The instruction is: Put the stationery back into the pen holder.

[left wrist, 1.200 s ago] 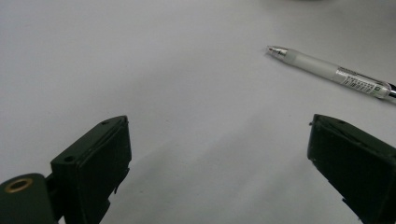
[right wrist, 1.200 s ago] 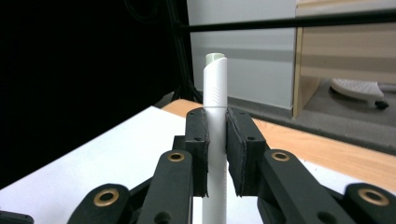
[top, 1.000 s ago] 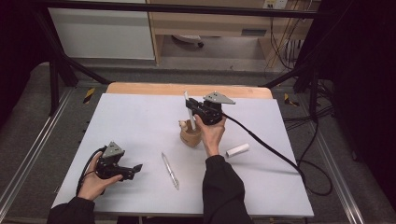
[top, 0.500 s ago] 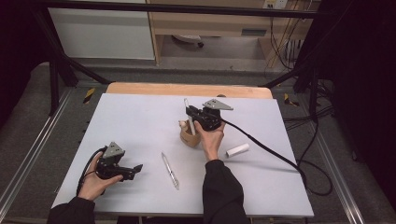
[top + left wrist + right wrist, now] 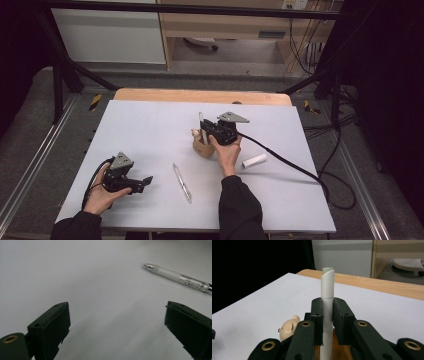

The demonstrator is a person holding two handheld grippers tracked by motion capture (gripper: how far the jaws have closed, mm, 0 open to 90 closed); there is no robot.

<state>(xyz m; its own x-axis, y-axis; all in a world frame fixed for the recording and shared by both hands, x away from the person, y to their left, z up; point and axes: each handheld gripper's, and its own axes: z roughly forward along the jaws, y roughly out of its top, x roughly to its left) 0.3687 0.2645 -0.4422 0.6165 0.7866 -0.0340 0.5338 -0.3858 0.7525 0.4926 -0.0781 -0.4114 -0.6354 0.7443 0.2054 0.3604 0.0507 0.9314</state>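
My right gripper (image 5: 327, 307) is shut on a white marker-like stick (image 5: 327, 287), which it holds upright. In the high view that gripper (image 5: 204, 131) hangs just over a small wooden holder (image 5: 200, 148) at the table's middle, with the stick (image 5: 200, 119) rising above the jaws. A pale bear-shaped figure (image 5: 288, 328) sits at the holder's side. My left gripper (image 5: 145, 180) rests low at the front left, jaws wide apart with nothing between them (image 5: 117, 320). A clear pen (image 5: 175, 276) lies ahead of it on the table (image 5: 182, 176).
A short white tube (image 5: 254, 160) lies right of the right hand. The right gripper's cable (image 5: 290, 162) trails off to the right across the pale grey table (image 5: 150, 125). A wooden strip (image 5: 200, 96) runs along the far edge.
The right gripper has come down a little with the white stick, closer to the wooden holder. The left gripper has stayed where it was.
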